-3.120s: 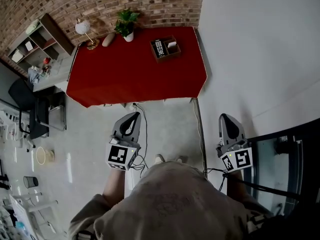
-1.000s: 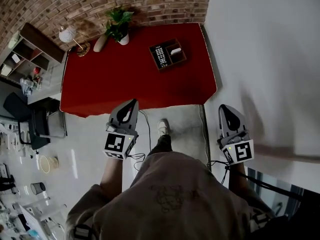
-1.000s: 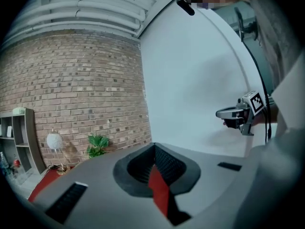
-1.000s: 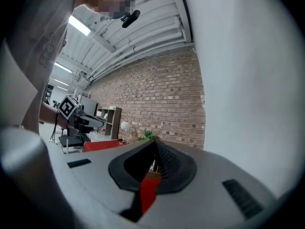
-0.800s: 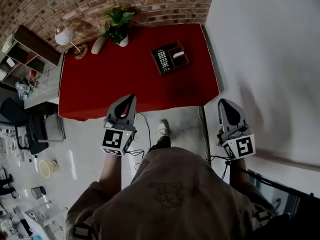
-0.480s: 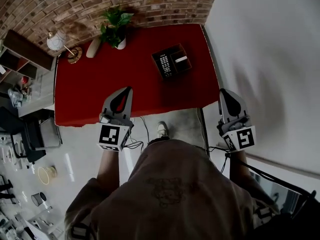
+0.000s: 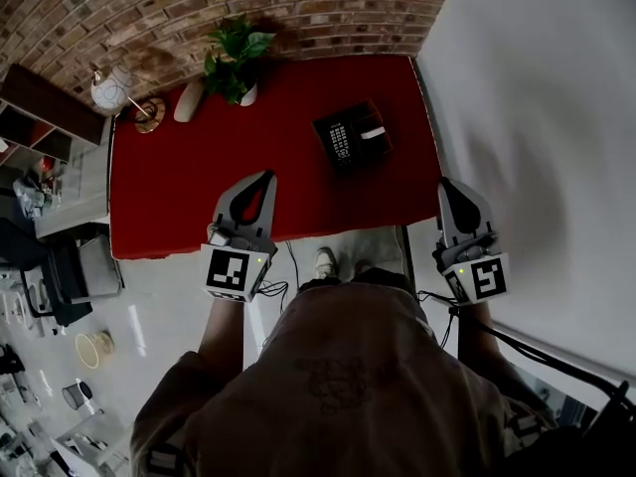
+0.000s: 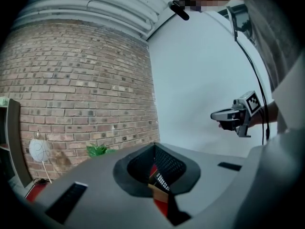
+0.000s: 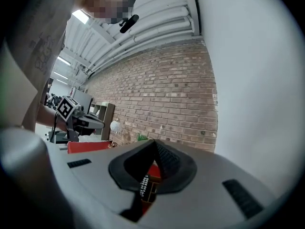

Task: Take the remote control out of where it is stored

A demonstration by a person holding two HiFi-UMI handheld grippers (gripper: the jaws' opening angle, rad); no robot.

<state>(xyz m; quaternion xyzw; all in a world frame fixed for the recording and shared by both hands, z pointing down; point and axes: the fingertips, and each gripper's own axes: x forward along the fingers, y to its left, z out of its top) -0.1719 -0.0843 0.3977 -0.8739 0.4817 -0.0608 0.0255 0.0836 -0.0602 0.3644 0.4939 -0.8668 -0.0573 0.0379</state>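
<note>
At the far left of the red bench (image 7: 199, 187) we see a lamp (image 7: 111, 85) with a round white shade. Next to it is a green plant (image 7: 236, 56) in a white pot. Both stand near the brick wall (image 7: 248, 8).

Then come the left tongs (image 7: 264, 180), held at the near edge of the bench. Their two jaws are pressed together at the tip and they carry nothing.

The remote control (image 7: 341, 140) lies further in on the bench, well apart from both tongs. It is beyond their tips, and between them when we go from left to right. It is stored in a dark wooden box (image 7: 366, 159) with two compartments. The remote lies flat in the left compartment, and a small white thing (image 7: 373, 133) lies in the right one. The box stands in the right half of the bench, a little turned against the bench edges.

The remote is black, long and narrow, with rows of small pale buttons on its top face. In both gripper views we see it, small, through the opening behind the closed jaw tips.

The right tongs (image 7: 446, 187) are at the near right corner of the bench, close to the white wall (image 7: 537, 117). Their jaws are also closed together, with nothing between them.
</note>
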